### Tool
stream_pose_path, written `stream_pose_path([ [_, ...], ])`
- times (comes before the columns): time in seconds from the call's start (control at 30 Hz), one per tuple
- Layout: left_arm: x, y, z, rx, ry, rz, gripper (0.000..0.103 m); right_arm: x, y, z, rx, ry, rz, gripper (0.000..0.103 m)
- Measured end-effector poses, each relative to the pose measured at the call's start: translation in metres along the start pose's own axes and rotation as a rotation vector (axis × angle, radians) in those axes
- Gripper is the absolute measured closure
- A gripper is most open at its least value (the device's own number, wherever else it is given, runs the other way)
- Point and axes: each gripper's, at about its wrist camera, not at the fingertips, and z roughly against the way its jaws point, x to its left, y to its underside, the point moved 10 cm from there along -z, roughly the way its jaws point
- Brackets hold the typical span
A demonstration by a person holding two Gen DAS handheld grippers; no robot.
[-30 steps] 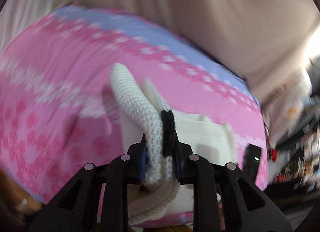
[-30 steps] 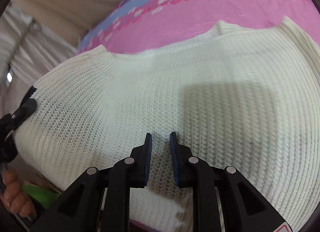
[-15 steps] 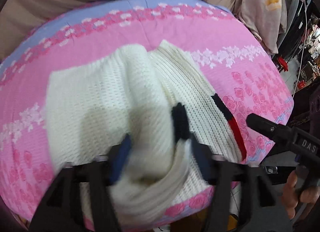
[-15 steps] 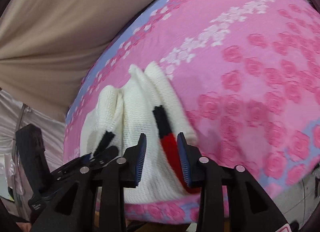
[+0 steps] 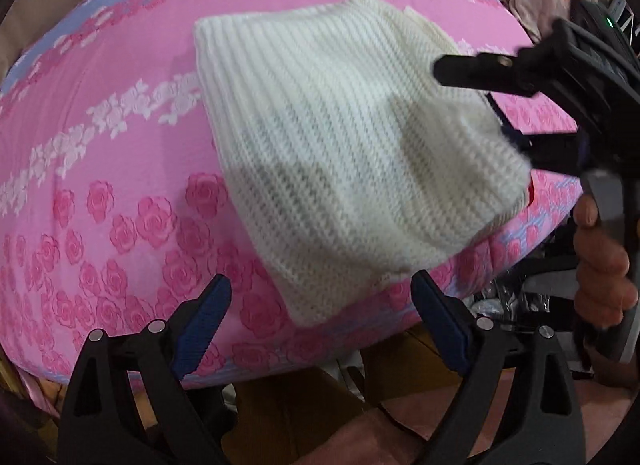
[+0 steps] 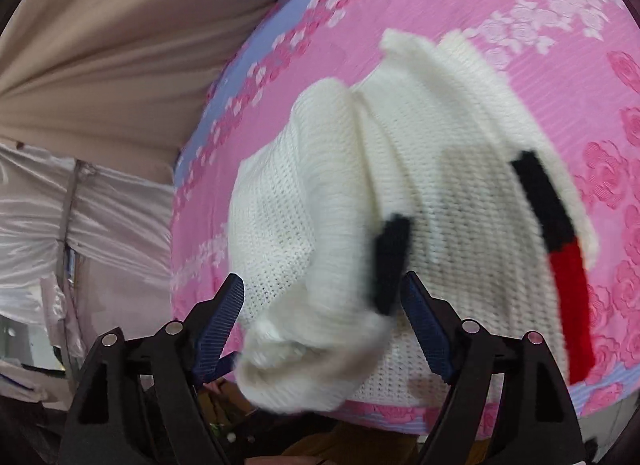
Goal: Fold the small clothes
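Note:
A white knit sweater (image 5: 344,137) lies folded on the pink rose-patterned sheet (image 5: 100,185), near its front edge. In the right wrist view the sweater (image 6: 460,193) shows a black and red stripe (image 6: 560,249) and a folded-over sleeve with a black cuff (image 6: 390,261). My left gripper (image 5: 320,305) is open and empty, just in front of the sweater's near corner. My right gripper (image 6: 324,305) is open, its jaws standing on either side of the bunched sleeve end. It also shows in the left wrist view (image 5: 540,97) at the sweater's right edge.
The sheet's front edge (image 5: 280,361) drops to brown floor below. A beige curtain (image 6: 120,45) hangs behind the bed, with white cloth (image 6: 80,225) at the left. A person's hand (image 5: 600,265) holds the right gripper's handle.
My left gripper opened, let go of the sleeve and pulled back. My right gripper opened wider around the folded sleeve. The sweater now lies folded over on itself.

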Motion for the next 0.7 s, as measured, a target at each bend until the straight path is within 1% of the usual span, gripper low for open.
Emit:
stream_pose_path([
  [0.07, 0.001, 0.004, -0.009, 0.028, 0.002, 0.008, 0.014, 0.004, 0.002, -0.010, 0.028, 0.042, 0.021, 0.026],
  [0.1, 0.003, 0.005, -0.015, 0.038, -0.011, 0.004, 0.015, 0.009, 0.003, -0.015, 0.036, 0.063, 0.042, 0.030],
  [0.13, 0.004, 0.004, -0.017, 0.036, -0.026, 0.000, 0.017, 0.014, 0.000, -0.018, 0.033, 0.080, 0.069, 0.051],
  [0.17, 0.007, 0.003, -0.019, 0.030, -0.047, 0.001, 0.021, 0.021, -0.001, -0.017, 0.026, 0.096, 0.112, 0.076],
  [0.2, 0.009, 0.002, -0.021, 0.026, -0.057, 0.001, 0.022, 0.032, -0.006, -0.011, 0.002, 0.106, 0.155, 0.077],
  [0.23, 0.010, 0.001, -0.021, 0.024, -0.059, 0.006, 0.022, 0.043, -0.012, 0.002, -0.050, 0.084, 0.184, 0.080],
  [0.27, 0.011, 0.001, -0.022, 0.024, -0.061, 0.012, 0.021, 0.056, -0.020, 0.021, -0.109, 0.033, 0.208, 0.081],
  [0.33, 0.010, -0.001, -0.022, 0.024, -0.067, 0.006, 0.021, 0.068, -0.033, 0.068, -0.224, -0.107, 0.213, 0.082],
  [0.37, 0.010, -0.002, -0.021, 0.021, -0.070, 0.000, 0.020, 0.067, -0.036, 0.081, -0.253, -0.133, 0.208, 0.082],
  [0.4, 0.007, -0.003, -0.021, 0.017, -0.065, -0.011, 0.020, 0.056, -0.039, 0.095, -0.284, -0.127, 0.207, 0.082],
  [0.43, 0.004, -0.005, -0.022, 0.016, -0.064, -0.019, 0.020, 0.034, -0.042, 0.096, -0.283, -0.071, 0.201, 0.082],
  [0.47, 0.001, -0.006, -0.024, 0.018, -0.067, -0.032, 0.020, 0.004, -0.042, 0.086, -0.251, 0.016, 0.185, 0.081],
  [0.5, -0.004, -0.006, -0.024, 0.022, -0.063, -0.040, 0.020, -0.030, -0.038, 0.067, -0.185, 0.095, 0.153, 0.081],
  [0.53, -0.006, -0.008, -0.026, 0.029, -0.058, -0.047, 0.020, -0.061, -0.032, 0.049, -0.122, 0.157, 0.108, 0.081],
  [0.57, -0.008, -0.009, -0.029, 0.040, -0.061, -0.057, 0.020, -0.085, -0.023, 0.034, -0.077, 0.193, 0.062, 0.080],
  [0.6, -0.009, -0.011, -0.031, 0.046, -0.071, -0.064, 0.020, -0.087, -0.020, 0.033, -0.093, 0.139, 0.040, 0.080],
  [0.63, -0.010, -0.012, -0.031, 0.049, -0.081, -0.069, 0.020, -0.084, -0.020, 0.038, -0.119, 0.110, 0.022, 0.078],
  [0.67, -0.010, -0.013, -0.031, 0.050, -0.086, -0.070, 0.020, -0.080, -0.020, 0.043, -0.141, 0.093, 0.006, 0.070],
  [0.7, -0.010, -0.015, -0.032, 0.051, -0.086, -0.069, 0.020, -0.077, -0.021, 0.047, -0.158, 0.086, -0.003, 0.068],
])
